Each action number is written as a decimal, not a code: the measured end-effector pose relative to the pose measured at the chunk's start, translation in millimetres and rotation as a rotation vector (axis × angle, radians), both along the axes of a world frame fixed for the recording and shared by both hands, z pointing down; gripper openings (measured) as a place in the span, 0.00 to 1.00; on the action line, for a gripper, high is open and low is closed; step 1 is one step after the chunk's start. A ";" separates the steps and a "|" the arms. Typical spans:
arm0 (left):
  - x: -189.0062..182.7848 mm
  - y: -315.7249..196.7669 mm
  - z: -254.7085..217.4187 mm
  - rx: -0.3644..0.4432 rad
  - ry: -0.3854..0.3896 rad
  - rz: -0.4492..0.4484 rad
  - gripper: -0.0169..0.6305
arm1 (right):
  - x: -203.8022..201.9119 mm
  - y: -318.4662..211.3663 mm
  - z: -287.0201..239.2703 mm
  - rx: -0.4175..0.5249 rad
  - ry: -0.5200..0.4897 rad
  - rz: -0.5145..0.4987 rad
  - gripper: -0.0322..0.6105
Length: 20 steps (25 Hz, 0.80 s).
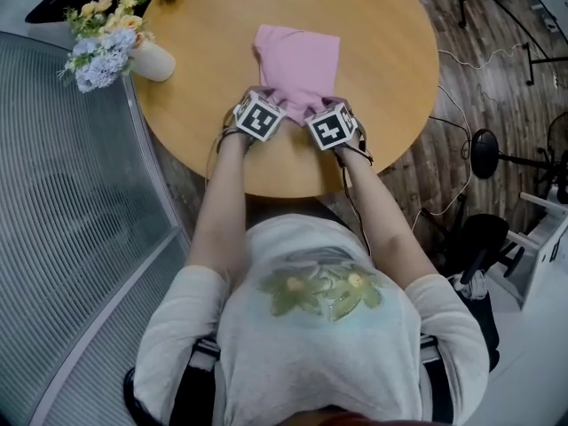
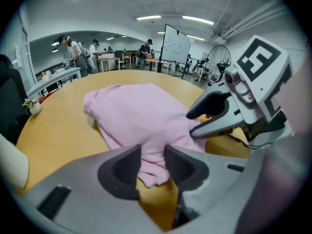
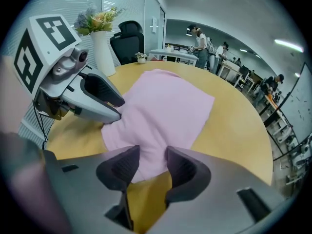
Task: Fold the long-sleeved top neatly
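Looking down from your head, you get the whole round table (image 1: 390, 69), with the pink long-sleeved top (image 1: 300, 60) partly folded at its middle and its near edge gathered at both grippers. The jaws are hidden from this angle. The left gripper view shows the left gripper (image 2: 152, 161) clamped on the top's near edge. The right gripper view shows the right gripper (image 3: 151, 162) pinching the pink cloth likewise. A vase of flowers (image 1: 146, 59) stands at the table's left rim.

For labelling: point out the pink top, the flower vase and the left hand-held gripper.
pink top (image 1: 299, 56), head view, cloth middle
flower vase (image 1: 153, 61), head view, white body
left hand-held gripper (image 2: 152, 155), left gripper view, between its fingertips
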State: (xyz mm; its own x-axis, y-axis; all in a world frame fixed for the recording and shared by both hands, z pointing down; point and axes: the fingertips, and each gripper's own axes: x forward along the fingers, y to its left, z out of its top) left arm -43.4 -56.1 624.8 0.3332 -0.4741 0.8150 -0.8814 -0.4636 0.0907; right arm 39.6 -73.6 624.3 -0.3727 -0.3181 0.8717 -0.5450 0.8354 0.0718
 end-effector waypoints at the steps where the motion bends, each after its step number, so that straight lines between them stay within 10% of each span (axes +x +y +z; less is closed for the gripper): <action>1: 0.5 -1.5 -0.4 -0.001 0.003 0.001 0.24 | 0.2 -1.8 0.2 -0.007 -0.007 -0.002 0.35; 9: -10.8 0.5 -28.2 0.009 0.068 -0.096 0.24 | 3.5 3.9 -28.5 -0.008 -0.187 -0.060 0.35; 20: -27.8 25.9 -188.8 0.402 0.293 -0.352 0.21 | 18.8 25.8 -173.1 0.064 -0.691 0.136 0.35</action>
